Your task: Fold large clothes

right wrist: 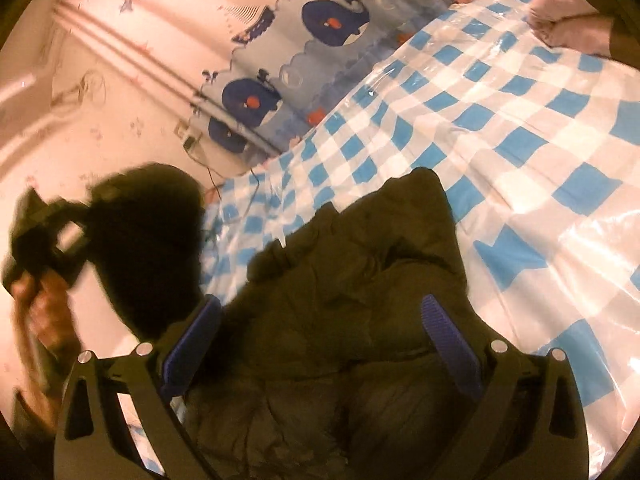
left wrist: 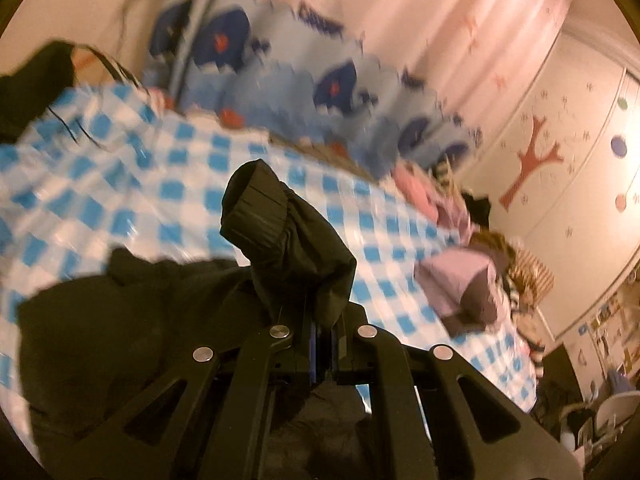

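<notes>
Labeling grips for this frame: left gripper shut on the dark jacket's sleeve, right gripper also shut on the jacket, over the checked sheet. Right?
Not quite. The right gripper is open: the right wrist view shows its blue pads wide apart over the jacket, gripping nothing. The rest holds: the left gripper is shut on the sleeve, over the checked sheet.

The left black plastic two-finger gripper is showing matte angular link arms with slotted cut-outs, and round silver pivot screws are sitting just behind its blue-lined fingers. The right black plastic two-finger gripper is wearing ribbed blue rubber pads along the inner faces of its fingers, with paired silver screws just outside each pad. A bare, blurred hand is showing far out beyond the left finger.
</notes>
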A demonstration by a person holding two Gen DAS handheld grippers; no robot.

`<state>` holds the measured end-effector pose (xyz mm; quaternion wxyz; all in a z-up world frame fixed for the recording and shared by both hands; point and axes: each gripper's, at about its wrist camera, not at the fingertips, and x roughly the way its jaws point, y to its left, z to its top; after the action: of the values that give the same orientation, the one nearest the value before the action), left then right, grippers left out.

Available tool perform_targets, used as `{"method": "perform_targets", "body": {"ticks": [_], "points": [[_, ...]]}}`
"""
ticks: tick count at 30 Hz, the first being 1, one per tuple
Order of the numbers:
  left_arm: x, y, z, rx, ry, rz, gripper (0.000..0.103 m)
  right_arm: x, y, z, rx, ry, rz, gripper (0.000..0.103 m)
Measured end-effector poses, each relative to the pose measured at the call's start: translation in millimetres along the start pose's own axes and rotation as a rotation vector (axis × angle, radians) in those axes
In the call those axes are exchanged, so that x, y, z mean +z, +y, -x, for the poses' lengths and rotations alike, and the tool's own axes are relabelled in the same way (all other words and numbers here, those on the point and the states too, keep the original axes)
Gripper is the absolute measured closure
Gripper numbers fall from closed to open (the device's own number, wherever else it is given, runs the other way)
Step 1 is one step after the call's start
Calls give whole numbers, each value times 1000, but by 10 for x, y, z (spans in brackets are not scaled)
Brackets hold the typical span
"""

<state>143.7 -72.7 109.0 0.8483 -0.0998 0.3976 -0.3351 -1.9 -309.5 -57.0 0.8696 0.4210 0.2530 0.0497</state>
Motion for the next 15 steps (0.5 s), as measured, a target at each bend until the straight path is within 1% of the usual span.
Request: {"method": "perform_targets", "body": {"ticks": [4,7,11,15], "points": [[-373,-141,-589,17,75,-24,100,47,-110,25,27,-14,-72,7],[-680,-158,-1008,53,136,-61,100,100,-222,90,46,-40,-137,7],[-1028,-233,-1378,114,193,-130,100,152,-385,176,65,-66,-223,7],[-1332,-327,-1677,186,265,-241,99,182,-526,214,76,-70,-306,7]]}}
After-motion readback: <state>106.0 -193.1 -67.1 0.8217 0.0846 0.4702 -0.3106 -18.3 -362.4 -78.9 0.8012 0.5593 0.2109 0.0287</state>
